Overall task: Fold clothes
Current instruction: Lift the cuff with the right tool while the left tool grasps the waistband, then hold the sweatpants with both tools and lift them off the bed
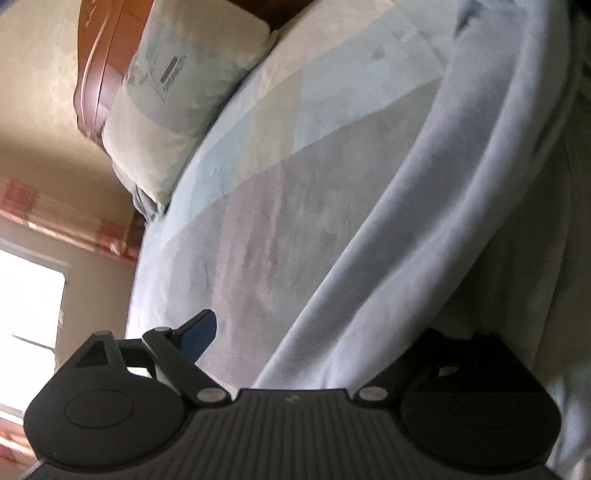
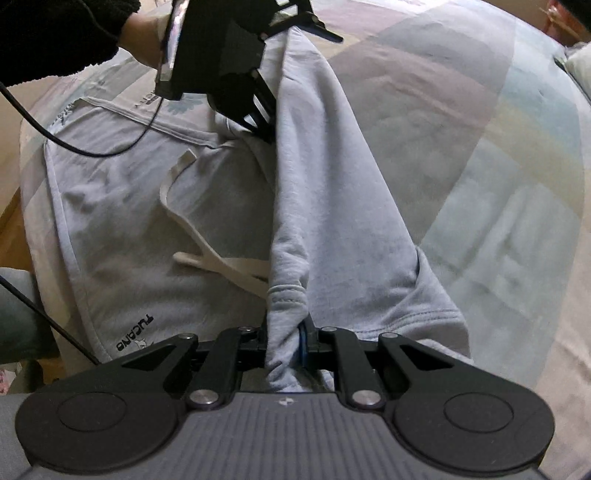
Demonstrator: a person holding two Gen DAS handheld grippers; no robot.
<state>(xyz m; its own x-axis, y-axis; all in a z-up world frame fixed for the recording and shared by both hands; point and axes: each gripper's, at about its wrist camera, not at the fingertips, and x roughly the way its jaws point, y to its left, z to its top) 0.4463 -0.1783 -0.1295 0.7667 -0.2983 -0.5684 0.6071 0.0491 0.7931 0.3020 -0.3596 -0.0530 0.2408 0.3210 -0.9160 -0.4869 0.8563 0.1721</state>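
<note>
While the right gripper (image 2: 286,341) is clamping the grey sweatpants' (image 2: 325,206) cuff straight ahead, the left gripper (image 2: 291,29) is pinching beyond it over the bed (image 2: 517,184); uneven pulling could slip the cloth free.

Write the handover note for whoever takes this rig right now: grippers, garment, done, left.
Right gripper: shut on the hem of a pant leg of the grey sweatpants.
Left gripper: in the right wrist view it grips the far end of that same leg; its own view shows one blue pad bare and the other side hidden by cloth.
Sweatpants lie on the patterned bedsheet, waist and white drawstring to the left, held leg lifted taut between the grippers.
Done: leg picked up at both ends.
Left: probably lay it over the other leg, then fold.
</note>
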